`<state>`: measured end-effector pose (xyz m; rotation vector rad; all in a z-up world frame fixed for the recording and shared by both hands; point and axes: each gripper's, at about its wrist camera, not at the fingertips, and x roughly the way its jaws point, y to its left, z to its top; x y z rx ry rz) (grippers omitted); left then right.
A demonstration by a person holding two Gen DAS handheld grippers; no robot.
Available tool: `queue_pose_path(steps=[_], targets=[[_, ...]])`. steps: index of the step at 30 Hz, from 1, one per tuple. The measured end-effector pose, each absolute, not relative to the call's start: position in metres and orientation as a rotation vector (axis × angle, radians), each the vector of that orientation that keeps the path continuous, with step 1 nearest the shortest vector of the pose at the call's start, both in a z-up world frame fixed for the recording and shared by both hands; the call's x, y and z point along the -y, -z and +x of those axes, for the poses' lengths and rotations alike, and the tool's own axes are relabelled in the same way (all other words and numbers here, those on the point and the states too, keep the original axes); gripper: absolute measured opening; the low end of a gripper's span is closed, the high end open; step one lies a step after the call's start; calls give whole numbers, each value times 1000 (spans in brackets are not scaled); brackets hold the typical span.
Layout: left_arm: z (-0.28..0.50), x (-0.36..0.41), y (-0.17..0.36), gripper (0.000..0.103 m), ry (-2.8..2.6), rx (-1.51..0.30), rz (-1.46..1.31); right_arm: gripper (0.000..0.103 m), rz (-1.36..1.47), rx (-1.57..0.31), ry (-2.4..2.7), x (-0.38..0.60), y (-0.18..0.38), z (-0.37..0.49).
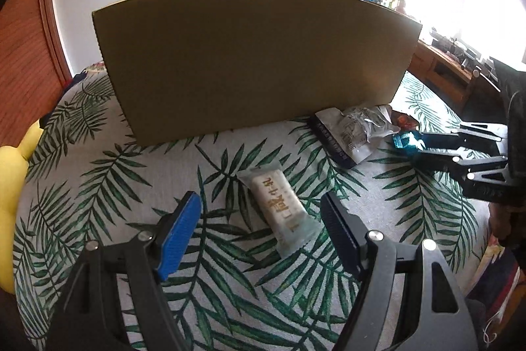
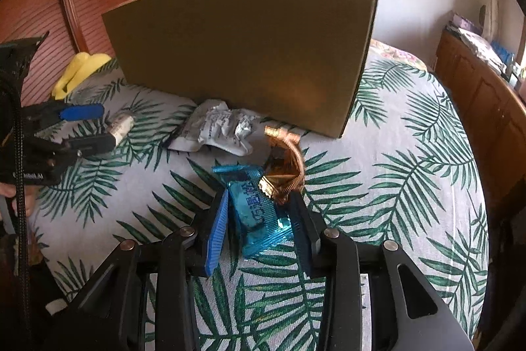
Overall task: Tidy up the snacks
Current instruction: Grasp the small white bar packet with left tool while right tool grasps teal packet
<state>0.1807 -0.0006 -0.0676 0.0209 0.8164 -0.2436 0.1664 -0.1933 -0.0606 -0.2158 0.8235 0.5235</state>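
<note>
Right now the right claw (image 2: 259, 219) pinches a blue packet (image 2: 253, 206), and a gold wrapper (image 2: 284, 166) touching it may snag. Meanwhile the left claw (image 1: 263, 229) gapes empty over a white bar (image 1: 282, 206) on the bed (image 1: 411, 203); closing skewed could nudge it away.

left wrist: low, facing box (image 1: 250, 55) | right wrist: same; shared: box, bedspread (image 1: 230, 301)

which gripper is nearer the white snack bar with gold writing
Left. The left gripper hangs open right over the white snack bar, its fingers on either side. The right gripper is off to the right, closed around the blue packet, beyond the crumpled silver wrapper.
</note>
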Motion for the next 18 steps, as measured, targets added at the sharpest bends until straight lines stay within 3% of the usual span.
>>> queue_pose_path(steps=[18], targets=[[188,12,75,76,188,-854,79,38,-245,-820,-516,188,65,167]])
